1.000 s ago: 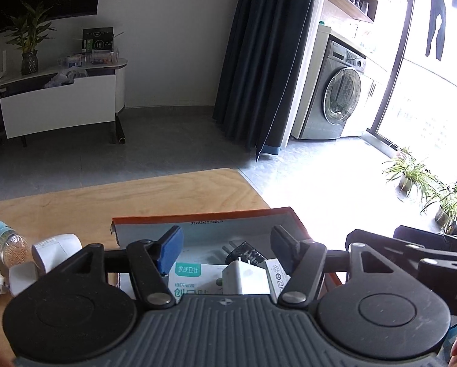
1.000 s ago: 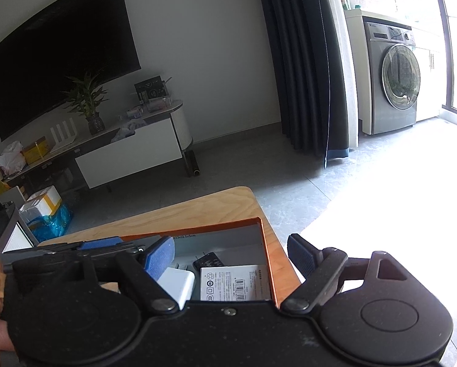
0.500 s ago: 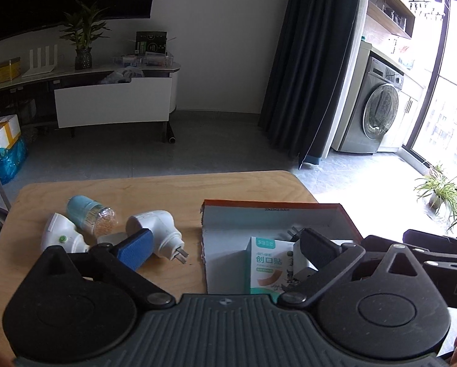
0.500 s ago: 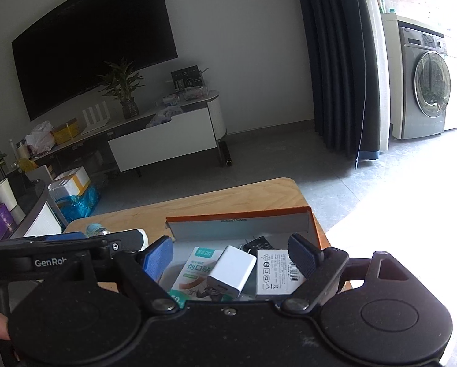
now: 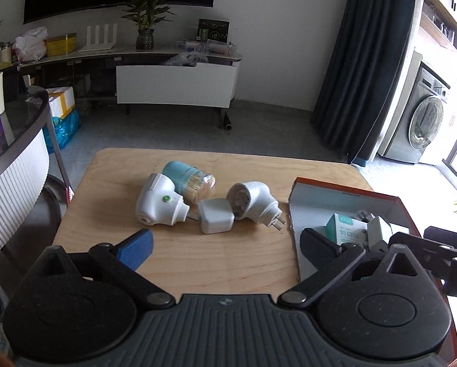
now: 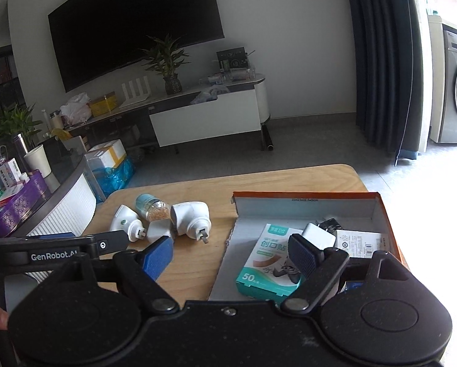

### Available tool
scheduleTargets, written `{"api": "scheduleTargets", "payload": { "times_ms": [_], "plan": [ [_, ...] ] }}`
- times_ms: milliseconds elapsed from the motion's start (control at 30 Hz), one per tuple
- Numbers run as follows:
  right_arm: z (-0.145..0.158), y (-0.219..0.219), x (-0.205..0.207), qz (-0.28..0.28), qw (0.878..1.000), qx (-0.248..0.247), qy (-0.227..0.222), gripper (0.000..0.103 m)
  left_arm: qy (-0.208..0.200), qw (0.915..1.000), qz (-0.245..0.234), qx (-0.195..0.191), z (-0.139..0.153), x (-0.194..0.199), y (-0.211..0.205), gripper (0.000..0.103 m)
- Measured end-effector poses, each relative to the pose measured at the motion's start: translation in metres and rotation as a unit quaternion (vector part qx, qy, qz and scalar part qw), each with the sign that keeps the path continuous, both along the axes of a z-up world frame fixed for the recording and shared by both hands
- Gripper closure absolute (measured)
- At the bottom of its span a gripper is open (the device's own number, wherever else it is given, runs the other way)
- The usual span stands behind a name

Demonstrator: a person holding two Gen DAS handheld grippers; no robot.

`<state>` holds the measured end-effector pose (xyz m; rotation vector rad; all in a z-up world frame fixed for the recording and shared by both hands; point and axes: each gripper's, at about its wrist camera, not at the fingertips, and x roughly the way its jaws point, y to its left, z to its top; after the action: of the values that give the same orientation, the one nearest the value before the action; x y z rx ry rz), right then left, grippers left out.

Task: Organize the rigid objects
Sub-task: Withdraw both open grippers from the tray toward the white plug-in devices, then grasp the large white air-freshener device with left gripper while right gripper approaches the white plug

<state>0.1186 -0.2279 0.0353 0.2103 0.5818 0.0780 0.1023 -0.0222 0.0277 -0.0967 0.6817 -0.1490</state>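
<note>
On the wooden table (image 5: 228, 263) lie two white plug-in devices (image 5: 159, 203) (image 5: 253, 203), a small white charger cube (image 5: 214, 215) and a teal-capped jar (image 5: 188, 179), also in the right wrist view (image 6: 152, 206). An orange-rimmed box (image 5: 344, 194) (image 6: 305, 197) on the right holds a plaster box (image 6: 268, 258), a white charger (image 6: 318, 237) and other small items. My left gripper (image 5: 228, 244) is open and empty, near side of the loose items. My right gripper (image 6: 231, 255) is open and empty over the box's left edge.
A curved ribbed counter (image 6: 60, 202) with boxes and a cup stands left of the table. A TV stand (image 5: 173, 85) and plant are across the floor. Dark curtain and washing machine (image 5: 424, 122) are at the right.
Both grippers have swung left and pulled back from the box. The loose items on the table have come into view. Both stay open and empty.
</note>
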Motion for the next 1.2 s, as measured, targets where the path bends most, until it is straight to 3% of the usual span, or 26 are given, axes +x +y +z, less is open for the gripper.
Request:
{"api": "scheduleTargets", "payload": {
  "times_ms": [433, 1200],
  "plan": [
    [-0.001, 0.033, 0.007, 0.036, 0.999, -0.011, 0.009, 0.005, 0.010, 0.9991, 0.041, 0.007, -0.004, 0.002, 0.034, 0.000],
    [-0.013, 0.061, 0.030, 0.062, 0.997, -0.023, 0.029, 0.005, 0.026, 0.9987, 0.033, 0.030, -0.015, 0.018, 0.045, 0.000]
  ]
}}
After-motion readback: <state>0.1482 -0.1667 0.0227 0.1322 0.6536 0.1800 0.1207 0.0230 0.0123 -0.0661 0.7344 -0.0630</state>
